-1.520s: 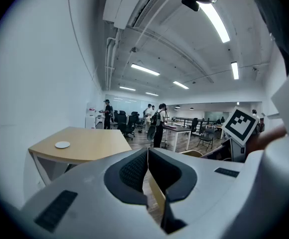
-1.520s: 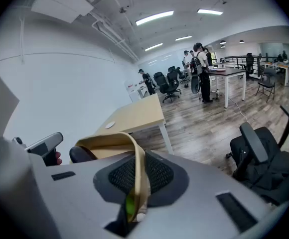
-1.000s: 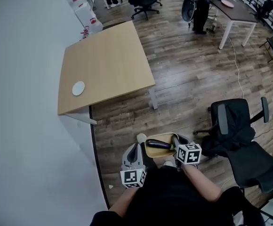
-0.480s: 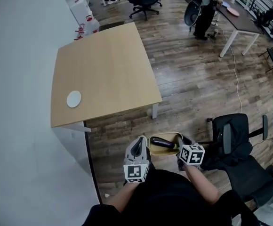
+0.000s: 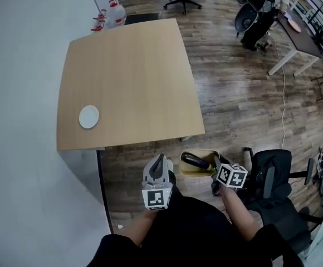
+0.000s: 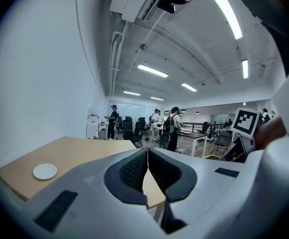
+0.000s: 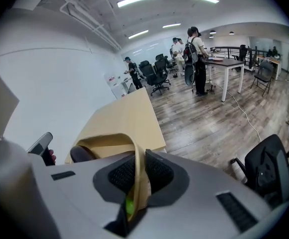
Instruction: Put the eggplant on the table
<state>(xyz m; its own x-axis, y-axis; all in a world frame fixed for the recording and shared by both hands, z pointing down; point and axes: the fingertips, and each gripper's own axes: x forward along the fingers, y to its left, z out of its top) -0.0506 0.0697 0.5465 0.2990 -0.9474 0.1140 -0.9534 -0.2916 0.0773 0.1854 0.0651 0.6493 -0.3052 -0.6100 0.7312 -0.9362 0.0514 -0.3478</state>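
Observation:
A dark purple eggplant (image 5: 194, 161) lies in a shallow yellow tray (image 5: 188, 172) carried just short of the light wooden table (image 5: 128, 65). My right gripper (image 5: 216, 167) is shut on the tray's right rim; in the right gripper view the yellow rim (image 7: 139, 179) is pinched between the pads and the eggplant (image 7: 82, 154) shows as a dark lump at the left. My left gripper (image 5: 160, 163) hovers left of the tray, shut with nothing in it; its pads (image 6: 134, 170) meet. Ahead of it lies the table (image 6: 70, 151).
A small white disc (image 5: 88, 117) sits near the table's left front corner. A white wall (image 5: 16, 121) runs along the left. A black office chair (image 5: 274, 178) stands at my right. People stand by a desk (image 5: 298, 29) far back.
Both grippers and the tray have come nearer to the table's front edge; the table now fills more of the head view. The grip on the tray is unchanged.

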